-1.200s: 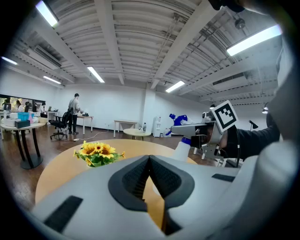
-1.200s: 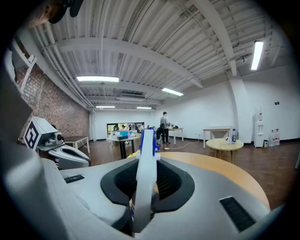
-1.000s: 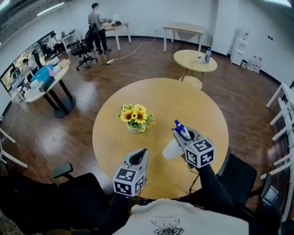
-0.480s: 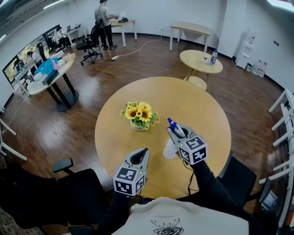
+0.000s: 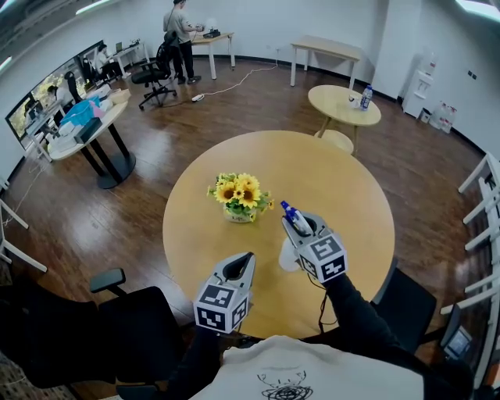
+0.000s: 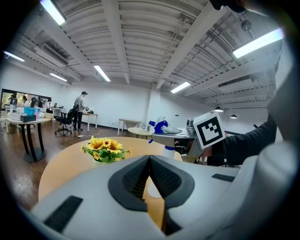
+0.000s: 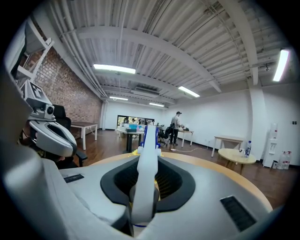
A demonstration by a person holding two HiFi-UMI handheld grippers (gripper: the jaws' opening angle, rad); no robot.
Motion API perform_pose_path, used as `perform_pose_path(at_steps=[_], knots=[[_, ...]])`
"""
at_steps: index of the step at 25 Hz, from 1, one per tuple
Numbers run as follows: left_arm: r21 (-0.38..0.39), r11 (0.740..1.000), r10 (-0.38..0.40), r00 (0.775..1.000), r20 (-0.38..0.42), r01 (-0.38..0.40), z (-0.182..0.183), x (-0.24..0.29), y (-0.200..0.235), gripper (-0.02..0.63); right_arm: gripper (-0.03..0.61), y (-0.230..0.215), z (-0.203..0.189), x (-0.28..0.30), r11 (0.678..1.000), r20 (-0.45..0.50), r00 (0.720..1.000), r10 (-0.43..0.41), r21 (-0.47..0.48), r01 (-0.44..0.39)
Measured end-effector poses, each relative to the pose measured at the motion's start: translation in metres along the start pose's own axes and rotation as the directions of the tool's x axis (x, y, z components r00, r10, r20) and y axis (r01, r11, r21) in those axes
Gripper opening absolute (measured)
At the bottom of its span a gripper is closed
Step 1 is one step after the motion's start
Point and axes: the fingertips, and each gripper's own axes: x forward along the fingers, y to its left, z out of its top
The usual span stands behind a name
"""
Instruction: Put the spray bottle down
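My right gripper [image 5: 303,228] is shut on the spray bottle [image 5: 287,256] at the table's right middle. The bottle's blue nozzle [image 5: 291,215] points up and left toward the sunflowers, and its white body hangs below the jaws; I cannot tell if it touches the round yellow table [image 5: 344,195]. In the right gripper view the bottle's white head [image 7: 146,173] is clamped between the pads. My left gripper [image 5: 240,263] is shut and empty near the front edge, its jaws meeting at the tip [image 6: 150,159]. From there the spray bottle [image 6: 169,151] shows to the right.
A pot of sunflowers [image 5: 238,197] stands at the table's middle, left of the bottle. Black chairs [image 5: 406,301] sit close to the table's near side. A small round table [image 5: 344,103] with a water bottle [image 5: 365,98] and a person [image 5: 181,23] are far back.
My right gripper has carried the spray bottle a little left toward the sunflowers and rolled slightly. The left gripper has stayed where it was.
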Motion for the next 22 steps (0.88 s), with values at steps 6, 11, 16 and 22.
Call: perform_pose_path(at_steps=[6, 11, 16, 22], knots=[[-0.002, 1.0, 0.009, 1.0, 0.003, -0.009, 0.0002, -0.0032, 0.0043, -0.014, 0.047, -0.0025, 0.0011, 0.0005, 1.0, 0.023, 1.0, -0.018, 0.005, 0.018], [0.0, 1.0, 0.008, 1.0, 0.005, -0.008, 0.0044, -0.0043, 0.0025, -0.014, 0.081, -0.0016, 0.0033, -0.0016, 1.0, 0.032, 0.999, -0.016, 0.015, 0.016], [0.002, 1.0, 0.006, 1.0, 0.003, -0.006, 0.0041, -0.0014, 0.0047, -0.014, 0.116, -0.0062, 0.0045, -0.0005, 0.999, 0.044, 0.999, -0.021, 0.04, 0.019], [0.002, 1.0, 0.007, 1.0, -0.002, -0.007, 0.002, -0.0009, 0.0022, -0.014, 0.133, -0.0094, 0.0051, -0.0053, 0.997, 0.059, 0.998, -0.023, 0.081, 0.018]])
